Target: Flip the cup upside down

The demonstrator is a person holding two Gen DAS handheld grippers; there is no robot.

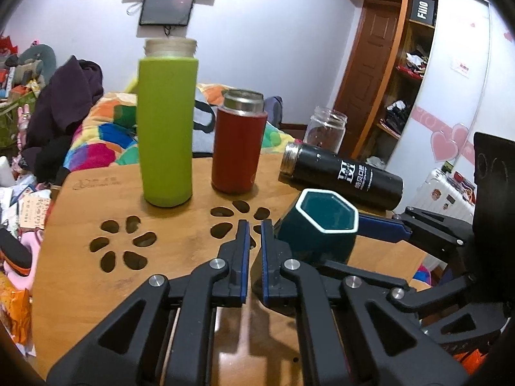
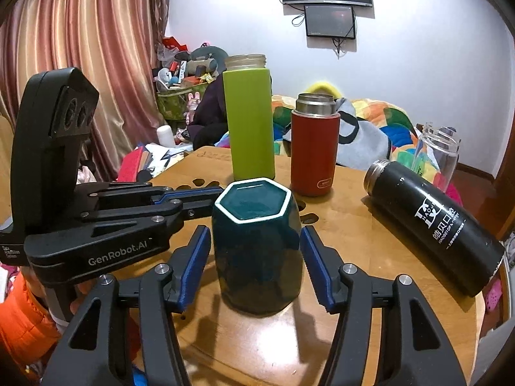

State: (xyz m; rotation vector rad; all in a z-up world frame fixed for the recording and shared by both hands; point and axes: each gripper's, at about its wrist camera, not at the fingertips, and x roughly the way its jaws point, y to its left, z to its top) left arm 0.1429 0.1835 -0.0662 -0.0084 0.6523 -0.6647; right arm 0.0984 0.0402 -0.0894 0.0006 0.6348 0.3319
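A dark teal hexagonal cup (image 2: 257, 251) with a white rim stands on the wooden table (image 2: 370, 289), its recessed hexagonal end facing up. My right gripper (image 2: 254, 263) is open, its blue-padded fingers on either side of the cup with small gaps. In the left wrist view the cup (image 1: 318, 234) sits just right of my left gripper (image 1: 254, 241), whose fingers are nearly together with nothing between them. The left gripper also shows in the right wrist view (image 2: 199, 196), its tips beside the cup's left side.
A tall green bottle (image 2: 249, 122) and a red flask (image 2: 313, 148) stand behind the cup. A black flask (image 2: 434, 225) lies on its side at the right. A clear jar (image 2: 437, 151) stands at the far right edge. Flower-shaped cutouts (image 1: 122, 247) pierce the tabletop.
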